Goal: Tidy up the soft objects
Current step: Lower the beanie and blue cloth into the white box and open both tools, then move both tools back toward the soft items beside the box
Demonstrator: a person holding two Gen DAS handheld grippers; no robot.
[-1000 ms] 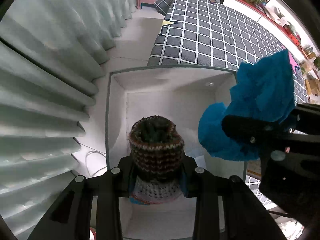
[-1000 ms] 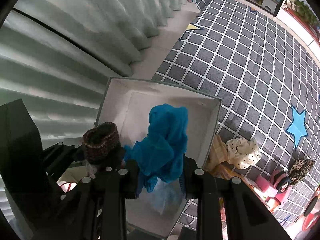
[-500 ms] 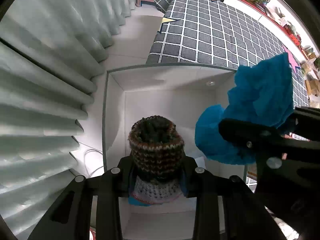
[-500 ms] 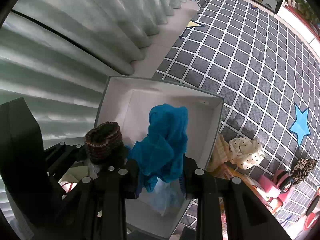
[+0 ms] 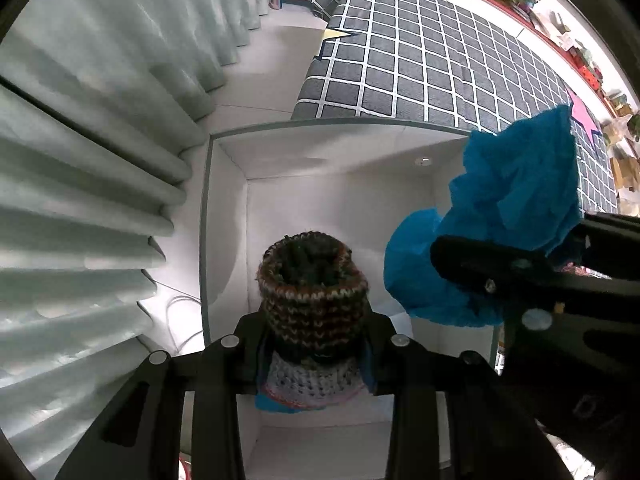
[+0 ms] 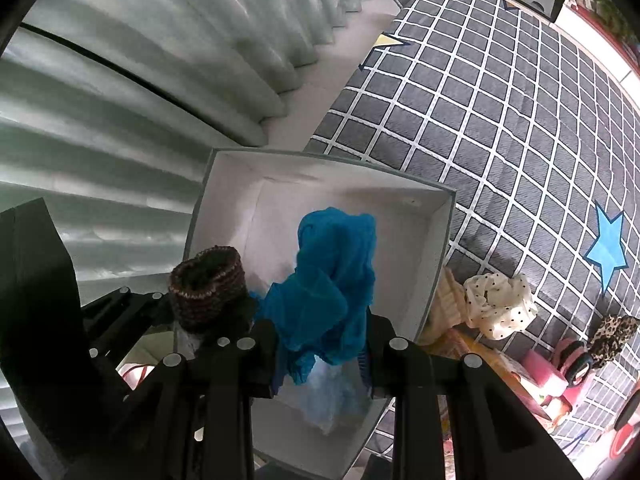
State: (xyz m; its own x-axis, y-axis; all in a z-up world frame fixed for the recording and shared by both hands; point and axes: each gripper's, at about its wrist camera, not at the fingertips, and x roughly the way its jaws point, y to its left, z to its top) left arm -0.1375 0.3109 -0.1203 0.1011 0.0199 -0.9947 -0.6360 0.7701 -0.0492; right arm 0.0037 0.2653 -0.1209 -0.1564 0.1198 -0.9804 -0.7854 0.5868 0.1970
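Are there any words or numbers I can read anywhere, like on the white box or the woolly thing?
No text can be read.
The white box is plain inside.
The knitted piece and blue cloth show no label.
The shelf items far behind are too small and blurred to read.

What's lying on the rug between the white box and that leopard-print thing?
In the right wrist view, a cream polka-dot cloth lies between the white box and the leopard-print item, on the checked rug.
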